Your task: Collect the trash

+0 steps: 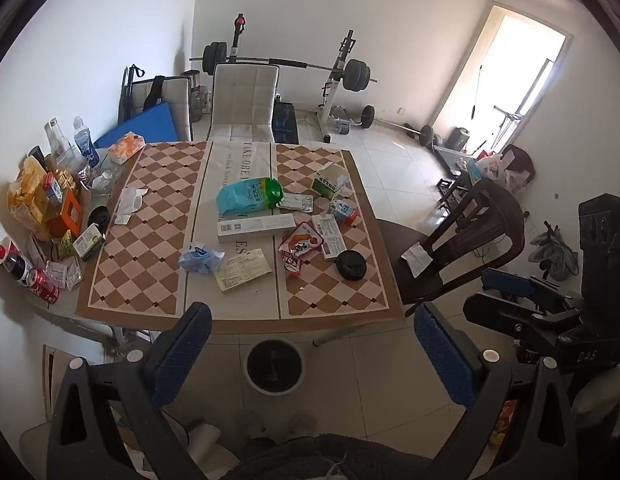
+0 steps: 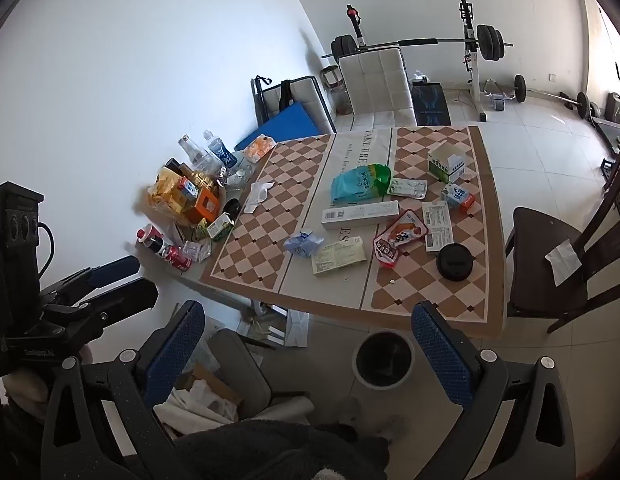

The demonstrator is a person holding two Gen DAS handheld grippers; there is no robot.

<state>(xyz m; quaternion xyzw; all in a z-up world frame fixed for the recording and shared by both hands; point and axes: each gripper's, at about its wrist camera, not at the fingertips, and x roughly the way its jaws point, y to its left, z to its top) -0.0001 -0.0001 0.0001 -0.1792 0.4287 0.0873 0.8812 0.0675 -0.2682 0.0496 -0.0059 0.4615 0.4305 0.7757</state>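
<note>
Both grippers, left (image 1: 311, 354) and right (image 2: 306, 354), spread wide, empty, hovering near table edge (image 1: 310, 322). Trash mid-table: crumpled blue wrapper (image 1: 200, 258) light, soft; pinch bunched middle. Bin (image 1: 274, 365) on floor below near edge.

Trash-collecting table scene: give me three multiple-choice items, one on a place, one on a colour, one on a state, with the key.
1. Where is the round bin?
A. on the table
B. on the floor at the table's near edge
C. on the dark chair

2. What colour is the big snack bag mid-table?
A. light blue and green
B. red
C. black

3. How do the two claws stand?
A. both shut on trash
B. left shut, right open
C. both open, holding nothing

Key: 1 B, it stands on the tiles below the table edge. 2 A, as both views show. 3 C, left claw and right claw gape with nothing between.
</note>
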